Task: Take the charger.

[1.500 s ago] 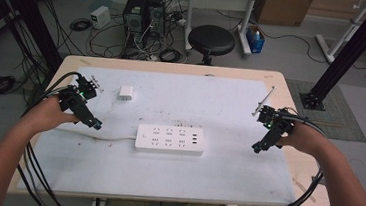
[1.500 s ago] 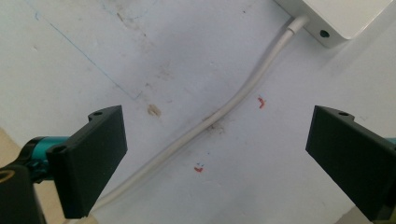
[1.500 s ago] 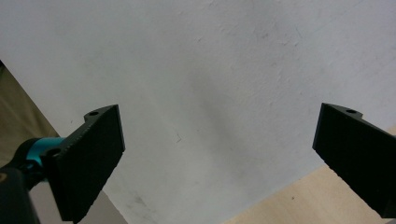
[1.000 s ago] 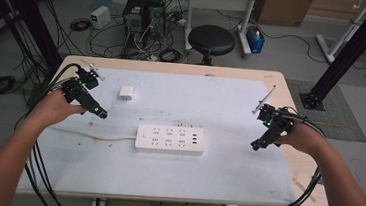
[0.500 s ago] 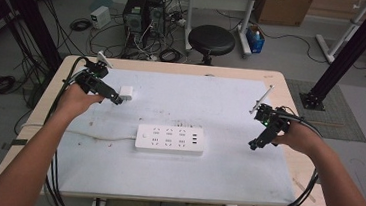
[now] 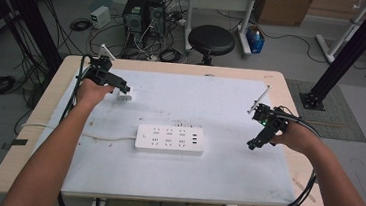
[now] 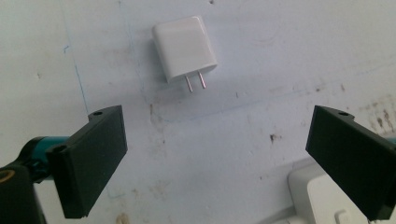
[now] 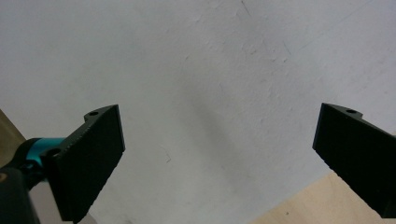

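The high view looks forward and down from the near side, taking in the whole worktop (image 6: 224, 182) and the floor beyond. The left gripper view hangs close over the far left, sharing the white charger (image 7: 184, 48) and power strip (image 7: 322, 198) with it. The right gripper view looks down close at the right edge.

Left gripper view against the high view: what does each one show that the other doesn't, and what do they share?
The left gripper view alone resolves the white charger's two metal prongs, pointing toward the camera, and the left gripper's black fingers spread wide, apart from the charger.

The high view alone gives the right gripper near the table's right edge, both forearms, the power strip's cord, and the stool and computers behind.

Both show the charger lying on the white mat and the white power strip, of which the left gripper view catches a corner.
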Available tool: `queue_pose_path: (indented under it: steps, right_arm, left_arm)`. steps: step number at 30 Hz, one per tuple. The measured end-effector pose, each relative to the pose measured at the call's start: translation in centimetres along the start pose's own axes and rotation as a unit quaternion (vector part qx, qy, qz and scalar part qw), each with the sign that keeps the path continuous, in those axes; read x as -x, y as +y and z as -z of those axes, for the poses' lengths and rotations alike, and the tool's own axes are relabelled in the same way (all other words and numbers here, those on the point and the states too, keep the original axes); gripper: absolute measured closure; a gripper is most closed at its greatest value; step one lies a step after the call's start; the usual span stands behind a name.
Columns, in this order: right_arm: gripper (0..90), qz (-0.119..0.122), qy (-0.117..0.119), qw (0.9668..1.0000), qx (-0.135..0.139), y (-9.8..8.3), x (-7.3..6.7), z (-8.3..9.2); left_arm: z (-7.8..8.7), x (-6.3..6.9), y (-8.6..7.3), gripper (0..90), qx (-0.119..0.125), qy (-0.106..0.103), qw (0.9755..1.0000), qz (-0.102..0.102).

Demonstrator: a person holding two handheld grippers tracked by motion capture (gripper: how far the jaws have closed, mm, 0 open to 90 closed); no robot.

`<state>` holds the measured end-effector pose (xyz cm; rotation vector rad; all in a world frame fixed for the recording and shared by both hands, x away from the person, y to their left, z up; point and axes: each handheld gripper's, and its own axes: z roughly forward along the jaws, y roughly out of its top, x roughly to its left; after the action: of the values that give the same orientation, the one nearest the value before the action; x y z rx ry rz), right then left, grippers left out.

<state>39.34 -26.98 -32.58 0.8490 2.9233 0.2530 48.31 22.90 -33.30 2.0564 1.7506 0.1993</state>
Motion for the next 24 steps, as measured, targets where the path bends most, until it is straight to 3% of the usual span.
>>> queue_pose_path:
  steps: [13,16,20,24]
  right_arm:
    - [1.4,-0.009,0.006,0.9999,0.012,-0.1,0.2,-0.3]
    - [1.4,-0.011,0.006,0.9998,0.014,-0.4,0.3,-0.3]
    - [1.5,-0.015,0.006,0.9998,0.015,-0.6,0.5,-0.3]
    - [1.4,-0.024,0.008,0.9995,0.018,-0.7,0.4,-0.3]
  left_arm:
    - [-4.9,-0.4,1.8,5.2,0.01,0.04,0.9976,0.055]
    - [-5.5,-0.3,1.9,5.2,0.014,0.046,0.9969,0.063]
    - [-6.5,0.0,2.1,5.2,0.013,0.051,0.9972,0.053]
    - [-7.3,-0.2,2.2,5.2,0.015,0.057,0.9964,0.062]
